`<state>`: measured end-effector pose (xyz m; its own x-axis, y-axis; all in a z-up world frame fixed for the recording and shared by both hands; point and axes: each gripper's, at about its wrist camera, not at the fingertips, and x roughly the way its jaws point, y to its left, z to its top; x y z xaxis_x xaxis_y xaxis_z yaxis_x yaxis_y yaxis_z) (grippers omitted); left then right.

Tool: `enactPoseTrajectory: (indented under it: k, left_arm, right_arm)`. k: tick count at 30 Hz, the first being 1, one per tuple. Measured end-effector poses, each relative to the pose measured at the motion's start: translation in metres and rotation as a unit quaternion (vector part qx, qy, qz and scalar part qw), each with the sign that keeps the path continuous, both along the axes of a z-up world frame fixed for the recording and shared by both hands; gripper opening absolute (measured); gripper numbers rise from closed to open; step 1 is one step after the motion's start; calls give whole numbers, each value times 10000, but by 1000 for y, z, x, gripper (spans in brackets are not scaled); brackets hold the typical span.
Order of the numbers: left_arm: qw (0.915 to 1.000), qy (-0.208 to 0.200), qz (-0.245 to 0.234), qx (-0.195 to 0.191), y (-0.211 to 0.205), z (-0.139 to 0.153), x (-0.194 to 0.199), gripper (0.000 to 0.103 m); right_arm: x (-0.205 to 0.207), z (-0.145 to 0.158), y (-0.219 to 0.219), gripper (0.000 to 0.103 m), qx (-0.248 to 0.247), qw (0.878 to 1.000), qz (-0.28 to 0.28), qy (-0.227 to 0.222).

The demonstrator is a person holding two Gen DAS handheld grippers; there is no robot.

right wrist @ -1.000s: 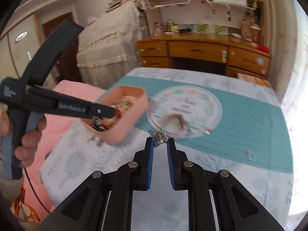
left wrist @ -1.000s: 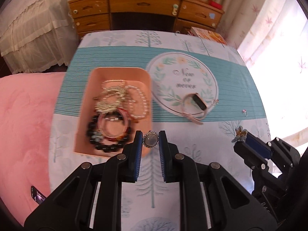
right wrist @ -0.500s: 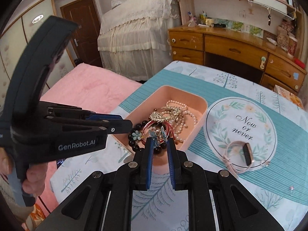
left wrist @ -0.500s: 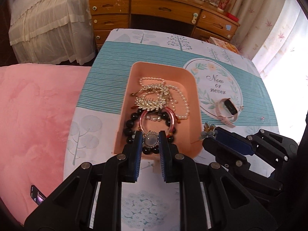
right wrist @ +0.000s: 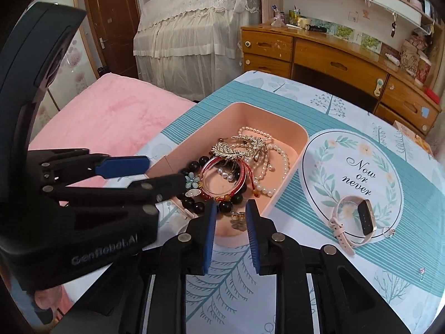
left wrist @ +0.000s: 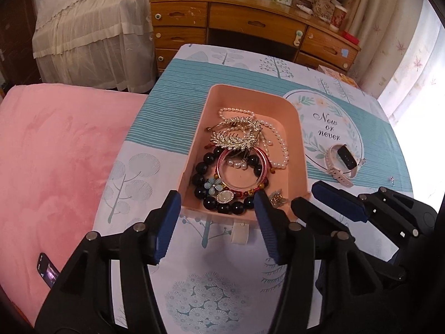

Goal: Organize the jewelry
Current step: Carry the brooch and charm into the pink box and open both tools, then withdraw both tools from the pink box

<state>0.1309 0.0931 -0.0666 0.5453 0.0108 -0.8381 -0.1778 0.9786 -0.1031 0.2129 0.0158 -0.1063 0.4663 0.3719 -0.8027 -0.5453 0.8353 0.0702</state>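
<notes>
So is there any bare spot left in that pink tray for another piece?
The tray's far end, beyond the pearls, shows bare floor, and so does the strip along its right wall. The near half is crowded: black beads, red bangle and gold leaf clips overlap there.

Two hand-held tools are reaching forward side by side, fingers pointing away from the person. The left tool (left wrist: 215,208) is standing with its two blue-padded fingers (left wrist: 166,224) spread wide apart, gripping nothing. The right tool (right wrist: 228,220) is just beside it on the right, its blue-padded fingers (right wrist: 209,231) parted by a narrower gap and also gripping nothing. In the right wrist view, the left tool's black body is filling the left side, and a bit of the person's hand (right wrist: 46,300) is showing under its handle.
</notes>
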Motion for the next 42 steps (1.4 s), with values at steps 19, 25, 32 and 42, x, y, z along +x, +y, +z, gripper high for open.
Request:
enactPoseTrajectory:
  k: [19,25,32,42]
  left_arm:
    - [9996,-224,72,145,-23,-2,-39,52]
    - [9995,-145,-56,272,-35,-7,-44,52]
    - [9982,-64,-368,472,-60,-9,-48,52]
    - [9957,-8,-740,563,-91,-2,-39,52]
  right_arm:
    - [-60,4,-29,22,148,9993,-320,-110]
    - [-73,-4,-45,22,-3,9987,-476,-158]
    - [-79,-17,-81,22,0,9968,-796,-13]
    - [-79,-20,-146,22,210,9889,-1468,43]
